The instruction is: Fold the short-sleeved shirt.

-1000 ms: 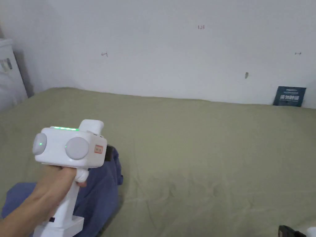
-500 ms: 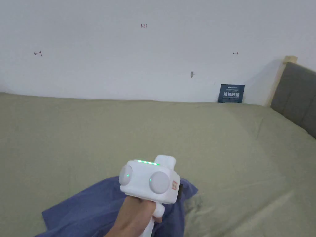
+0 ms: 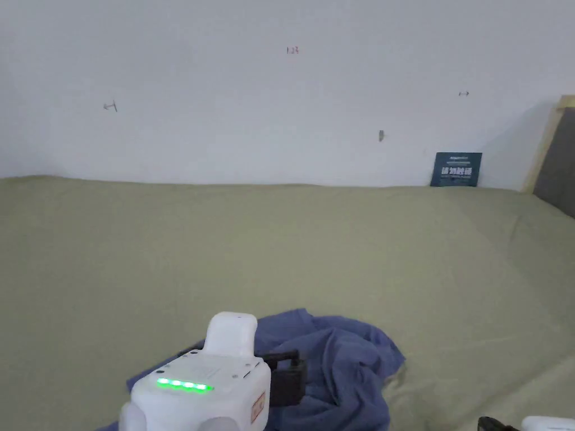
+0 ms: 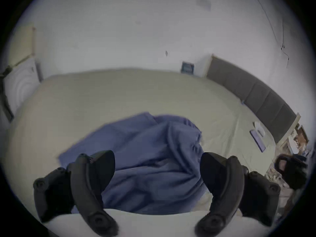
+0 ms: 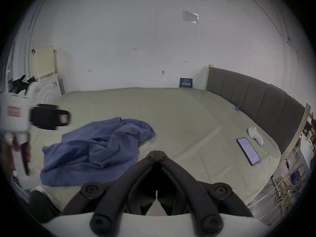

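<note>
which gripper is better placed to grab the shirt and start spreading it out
Left, probably. The left gripper hangs over the crumpled shirt with its jaws wide apart, ready to close on cloth. The right gripper is shut and sits off the shirt's edge, over bare bedsheet.

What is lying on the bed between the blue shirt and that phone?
Nothing: in the right gripper view, bare olive sheet stretches from the blue shirt to the phone. The shut right gripper pokes in front.

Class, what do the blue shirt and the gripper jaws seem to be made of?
Blue shirt: soft matte woven or knit cloth, likely cotton; it lies crumpled in loose folds. Left gripper and right gripper jaws: black, faintly glossy, probably moulded plastic; rigid, smooth curved edges.
</note>
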The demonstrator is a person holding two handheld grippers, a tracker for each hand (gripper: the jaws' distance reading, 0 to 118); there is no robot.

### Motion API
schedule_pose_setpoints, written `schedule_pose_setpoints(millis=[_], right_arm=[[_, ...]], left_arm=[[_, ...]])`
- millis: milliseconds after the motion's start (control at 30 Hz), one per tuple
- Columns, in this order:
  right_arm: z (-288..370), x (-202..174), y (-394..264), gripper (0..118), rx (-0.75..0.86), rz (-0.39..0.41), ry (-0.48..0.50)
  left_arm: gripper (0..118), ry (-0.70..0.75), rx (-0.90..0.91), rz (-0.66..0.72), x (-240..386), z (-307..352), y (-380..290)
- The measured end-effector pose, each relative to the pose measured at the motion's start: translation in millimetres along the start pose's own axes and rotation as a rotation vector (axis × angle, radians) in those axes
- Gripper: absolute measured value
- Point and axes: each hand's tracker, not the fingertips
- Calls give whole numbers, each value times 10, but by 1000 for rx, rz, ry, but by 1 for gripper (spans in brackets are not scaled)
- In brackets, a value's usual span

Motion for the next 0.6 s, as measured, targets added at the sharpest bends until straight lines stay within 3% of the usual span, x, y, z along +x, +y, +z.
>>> schedule_pose_setpoints(millis=[67,100,133,167,367,600], right_arm=[[85,-76,12,0,34,-2,20],[125,-128,18,0,46,7,23],[170,-165,18,0,64,18,31],[224,-204,17,0,80,19,38],[402,-405,13,0,111,8,83],[372,-555,56,0,113,8,101]], left_arm=[[92,98,96,20,-239,560,-31],[72,117,121,24,-374,818,-80],[20,150,147,48,-490,1042,-133],[0,196,181,92,-609,1268,-191],[0,307,206,156,-1114,2060,-450],[0,314,54,216,-1469,1815,-537]])
